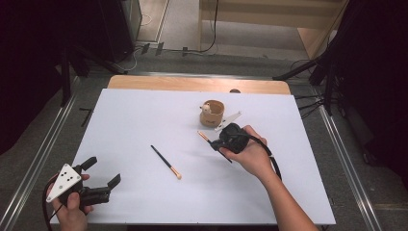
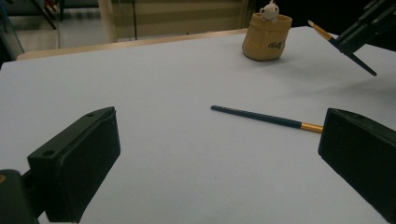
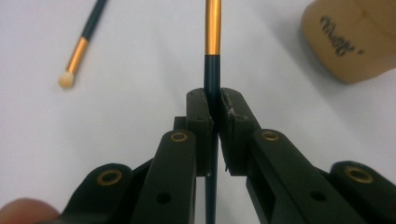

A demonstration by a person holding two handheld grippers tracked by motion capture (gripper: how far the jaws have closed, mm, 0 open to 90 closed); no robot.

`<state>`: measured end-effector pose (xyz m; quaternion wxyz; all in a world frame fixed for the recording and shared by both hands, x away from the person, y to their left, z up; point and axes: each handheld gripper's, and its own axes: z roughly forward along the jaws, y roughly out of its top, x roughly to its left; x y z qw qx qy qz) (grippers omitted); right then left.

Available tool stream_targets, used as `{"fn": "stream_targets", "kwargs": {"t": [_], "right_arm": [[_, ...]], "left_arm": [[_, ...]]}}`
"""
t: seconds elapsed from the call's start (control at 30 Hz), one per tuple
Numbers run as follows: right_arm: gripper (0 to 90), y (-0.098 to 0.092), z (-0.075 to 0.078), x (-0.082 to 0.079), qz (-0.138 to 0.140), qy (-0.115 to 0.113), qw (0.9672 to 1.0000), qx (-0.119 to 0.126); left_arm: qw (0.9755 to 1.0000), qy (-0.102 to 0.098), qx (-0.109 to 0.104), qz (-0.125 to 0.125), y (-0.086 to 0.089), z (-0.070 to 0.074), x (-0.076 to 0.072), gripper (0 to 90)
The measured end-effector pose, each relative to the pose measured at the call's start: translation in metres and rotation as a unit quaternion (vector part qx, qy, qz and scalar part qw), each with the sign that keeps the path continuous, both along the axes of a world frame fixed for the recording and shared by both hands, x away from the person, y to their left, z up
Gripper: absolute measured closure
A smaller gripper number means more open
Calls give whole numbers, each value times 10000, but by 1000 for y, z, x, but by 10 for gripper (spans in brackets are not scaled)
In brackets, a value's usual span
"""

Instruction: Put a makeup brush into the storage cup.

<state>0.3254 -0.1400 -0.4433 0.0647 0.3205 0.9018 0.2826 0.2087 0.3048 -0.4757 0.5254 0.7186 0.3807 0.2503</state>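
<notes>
My right gripper (image 1: 217, 143) (image 3: 215, 105) is shut on a dark-handled brush (image 1: 203, 136) (image 3: 213, 28), lifted off the white table (image 1: 139, 110); its gold ferrule points toward the tan pot. In the left gripper view that held brush (image 2: 322, 31) hangs tilted at the upper right. The tan pot (image 1: 212, 113) (image 2: 267, 37) (image 3: 350, 37), with a small white figure on its rim, stands just beyond. A second brush (image 1: 166, 162) (image 2: 261, 117) (image 3: 84, 42) lies flat mid-table. My left gripper (image 1: 102, 172) (image 2: 219, 154) rests open at the near left corner, with nothing between its fingers.
A strip of bare wood (image 1: 192, 83) shows along the table's far edge. Metal rails (image 1: 43, 144) run on the floor along both sides, and dark stand legs (image 1: 308, 72) sit at the far corners.
</notes>
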Motion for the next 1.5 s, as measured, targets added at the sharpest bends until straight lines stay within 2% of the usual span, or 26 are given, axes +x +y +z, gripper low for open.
{"fn": "stream_targets", "kwargs": {"t": [0.13,0.17,0.23,0.27,0.37,0.43,0.47,0.5,0.53,0.67,0.77,0.8,0.83,0.9,1.0,1.07,1.17,1.2,1.23,1.27,1.3,1.33,1.37,1.4,1.43,1.5], "right_arm": [[846,-3,5,-1,-135,-214,9989,396],[846,-6,6,-1,-237,-336,9971,637],[846,-7,7,-1,-276,-350,9964,724],[846,-8,7,-1,-341,-417,9948,859],[846,-9,8,-3,-394,-608,9918,1051],[846,-10,9,-4,-447,-836,9876,1251],[846,-10,9,-4,-447,-836,9876,1251],[846,-12,11,-4,-502,-865,9842,1464],[846,-12,11,-4,-502,-865,9842,1464],[846,-15,14,-4,-613,-974,9779,1745],[846,-17,16,-4,-666,-1110,9726,1931],[846,-18,17,-4,-692,-1217,9693,2022],[846,-18,17,-4,-692,-1217,9693,2022],[846,-19,18,-3,-719,-1294,9663,2108],[846,-21,20,-3,-812,-1481,9592,2268],[846,-23,21,-2,-869,-1469,9532,2495],[846,-25,23,-1,-935,-1561,9466,2662],[846,-26,24,-2,-970,-1689,9419,2737],[846,-26,24,-2,-970,-1689,9419,2737],[845,-26,24,-2,-996,-1767,9394,2765],[845,-27,25,-2,-1003,-1916,9313,2933],[845,-27,25,-3,-1014,-2043,9261,3004],[845,-27,25,-3,-1052,-2121,9240,3003],[845,-27,25,-3,-1052,-2121,9240,3003],[845,-28,26,-3,-1097,-2159,9217,3031],[845,-30,27,-3,-1178,-2293,9148,3110]], "left_arm": [[10000,4,5,-3,0,0,0,0],[10000,1,6,-2,0,0,0,0],[10000,4,-4,-7,0,-1,0,0],[10000,1,0,-10,0,-1,0,0],[10000,5,4,-9,0,0,0,0],[10000,-7,3,-10,0,0,0,0],[10000,-6,0,-6,0,0,0,0],[10000,-2,-5,-3,0,0,0,0],[10000,-1,5,-5,0,0,0,0],[10000,-1,3,-6,0,0,0,0],[10000,-2,7,-8,0,0,0,0],[10000,-2,9,-9,0,0,0,0],[10000,-5,6,-7,0,0,0,0],[10000,-9,5,-10,0,0,0,0],[10000,-2,9,-13,0,0,0,0],[10000,-4,11,-11,0,0,0,0],[10000,-10,8,-11,0,0,0,0],[10000,-11,8,-10,0,0,0,0],[10000,-12,6,-10,0,0,0,0],[10000,-11,5,-11,0,0,0,0],[10000,-8,6,-13,0,0,0,0],[10000,-4,8,-15,0,0,0,0],[10000,-3,12,-18,0,0,0,0],[10000,-2,12,-20,0,0,0,0],[10000,1,13,-17,0,0,0,0],[10000,-11,10,-18,-1,-1,0,0]]}}
